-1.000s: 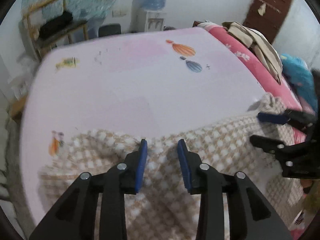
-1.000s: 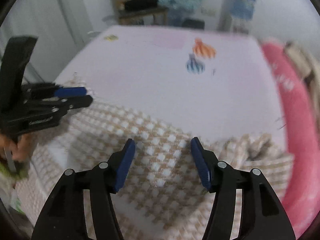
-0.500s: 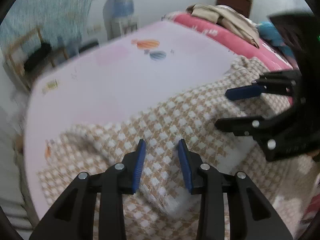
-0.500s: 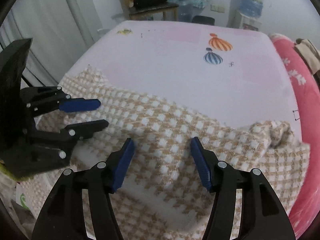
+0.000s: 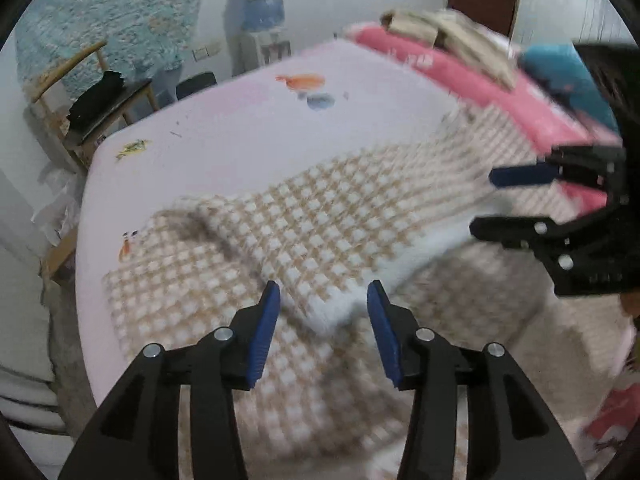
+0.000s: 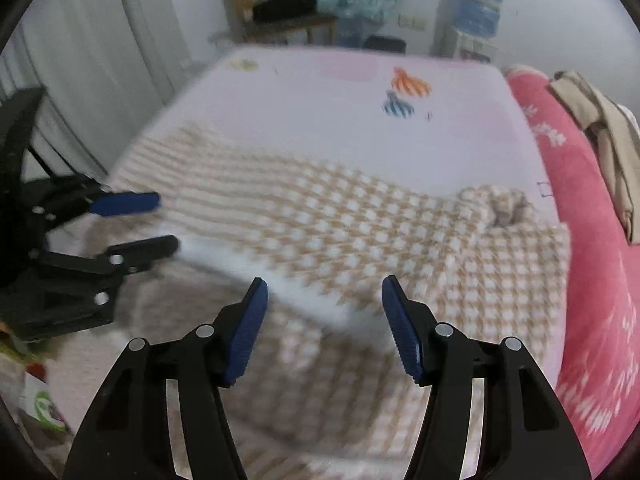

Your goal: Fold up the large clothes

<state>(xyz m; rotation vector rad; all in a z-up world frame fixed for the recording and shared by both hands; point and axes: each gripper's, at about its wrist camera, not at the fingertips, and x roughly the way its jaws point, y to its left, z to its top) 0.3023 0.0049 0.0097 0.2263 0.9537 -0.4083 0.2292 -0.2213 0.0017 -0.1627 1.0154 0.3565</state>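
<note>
A large tan-and-white checked garment (image 5: pixel 340 216) (image 6: pixel 340 216) lies across the near part of the pink bed sheet (image 5: pixel 240 140) (image 6: pixel 320 120). Its near edge is folded over and shows a white underside (image 5: pixel 336 316). My left gripper (image 5: pixel 323 292) (image 6: pixel 168 222) hangs above that folded edge. Its jaws are opening, and no cloth is pinched between them. My right gripper (image 6: pixel 325 284) (image 5: pixel 482 202) hovers over the same edge further right. Its jaws are also opening, with nothing between the pads. A bunched lump of the garment (image 6: pixel 504 208) sits at its right end.
A pink quilt (image 5: pixel 480 84) (image 6: pixel 592 240) runs along the bed's right side with beige clothes (image 5: pixel 452 32) (image 6: pixel 600 128) on it. A water dispenser (image 5: pixel 260 20) (image 6: pixel 472 12) and a wooden chair (image 5: pixel 92 96) stand beyond the bed. A curtain (image 6: pixel 100 60) hangs at the left.
Both grippers have drawn back and risen off the cloth. The left jaws have spread wider and the left view has rolled. The folded edge now lies under both grippers.
</note>
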